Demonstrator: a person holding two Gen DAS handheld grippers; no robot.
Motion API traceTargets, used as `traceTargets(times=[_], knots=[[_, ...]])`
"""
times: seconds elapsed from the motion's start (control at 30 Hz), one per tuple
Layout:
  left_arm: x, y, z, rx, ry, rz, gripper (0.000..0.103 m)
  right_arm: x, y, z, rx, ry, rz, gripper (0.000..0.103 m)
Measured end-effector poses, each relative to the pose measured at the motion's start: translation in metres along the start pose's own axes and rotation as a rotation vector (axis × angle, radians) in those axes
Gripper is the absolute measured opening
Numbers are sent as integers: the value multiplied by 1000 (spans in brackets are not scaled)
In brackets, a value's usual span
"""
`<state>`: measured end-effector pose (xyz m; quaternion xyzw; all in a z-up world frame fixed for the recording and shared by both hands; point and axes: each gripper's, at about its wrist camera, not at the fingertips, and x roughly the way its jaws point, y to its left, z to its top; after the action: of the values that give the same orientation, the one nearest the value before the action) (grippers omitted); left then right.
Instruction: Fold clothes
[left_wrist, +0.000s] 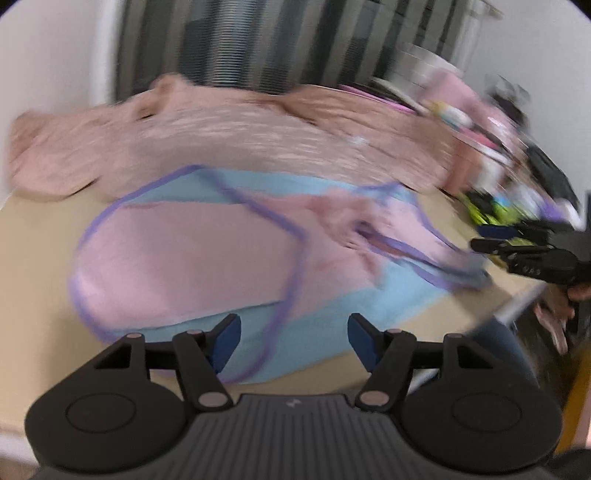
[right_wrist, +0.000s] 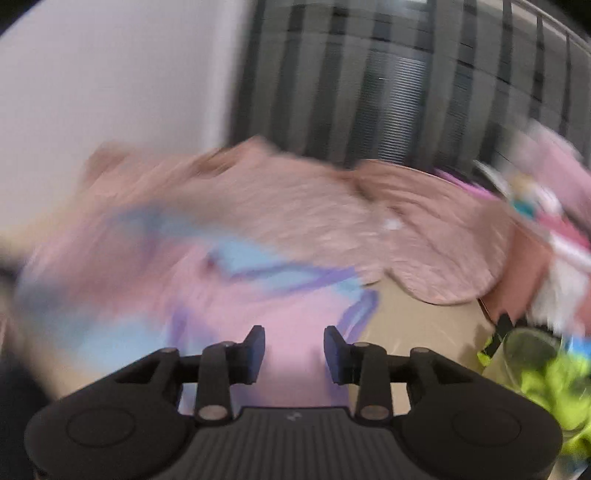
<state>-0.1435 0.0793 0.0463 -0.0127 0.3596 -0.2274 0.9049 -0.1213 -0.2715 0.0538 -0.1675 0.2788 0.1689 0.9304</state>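
Pink-and-blue garment with purple trim lies spread on the tan table, ready for a fold; left gripper hovers wide and empty above its near edge. Right wrist view, blurred: right gripper half-parted over pink cloth, gripping nothing.

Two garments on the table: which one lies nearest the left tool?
The pink-and-blue garment with purple trim, spread flat just ahead of the open left tool. The plain dusty-pink garment lies behind it, toward the far edge of the table.
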Motion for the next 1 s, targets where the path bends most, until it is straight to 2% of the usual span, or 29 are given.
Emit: traceTargets(times=[0.07,0.13,0.27,0.33,0.4,0.47,0.5,0.53,0.67,0.7,0.73,0.77,0.8,0.83,0.87,0.9,0.97,1.0], knots=[[10,-19,-3,79,15,-40,65,-8,5,-11,-72,46,6,33],[21,-34,-8,141,41,-56,65,-11,5,-20,-91,70,3,33],[38,-36,-15,149,78,-27,65,-8,-3,-26,-75,70,0,33],[39,-28,-16,126,72,-10,54,-5,-7,-30,-69,72,14,32],[38,-21,-18,110,68,8,24,1,-9,-34,-70,85,24,30],[36,-14,-19,97,65,25,9,6,-9,-37,-63,103,37,21],[35,-11,-19,91,64,28,2,7,-10,-38,-44,109,47,10],[33,-9,-20,84,58,38,1,9,-11,-38,-22,113,57,3],[24,0,-22,63,44,83,0,4,-6,-34,0,156,86,3],[21,1,-22,54,43,90,2,0,-4,-34,-14,153,94,4],[19,3,-23,45,40,92,6,-5,-1,-33,-31,145,103,14],[15,4,-23,39,30,71,27,-11,2,-33,-57,125,111,23],[12,5,-23,36,20,49,59,-15,3,-34,-78,105,120,48],[10,4,-23,52,10,24,70,-17,4,-35,-98,86,132,57],[7,1,-24,85,-7,4,77,-17,4,-36,-103,84,141,56],[6,-3,-24,123,-13,-3,77,-15,4,-36,-104,88,148,54],[12,-7,-24,175,21,31,76,-7,1,-38,-85,109,152,41],[17,-5,-25,187,40,59,73,-5,-2,-38,-66,106,156,31]])
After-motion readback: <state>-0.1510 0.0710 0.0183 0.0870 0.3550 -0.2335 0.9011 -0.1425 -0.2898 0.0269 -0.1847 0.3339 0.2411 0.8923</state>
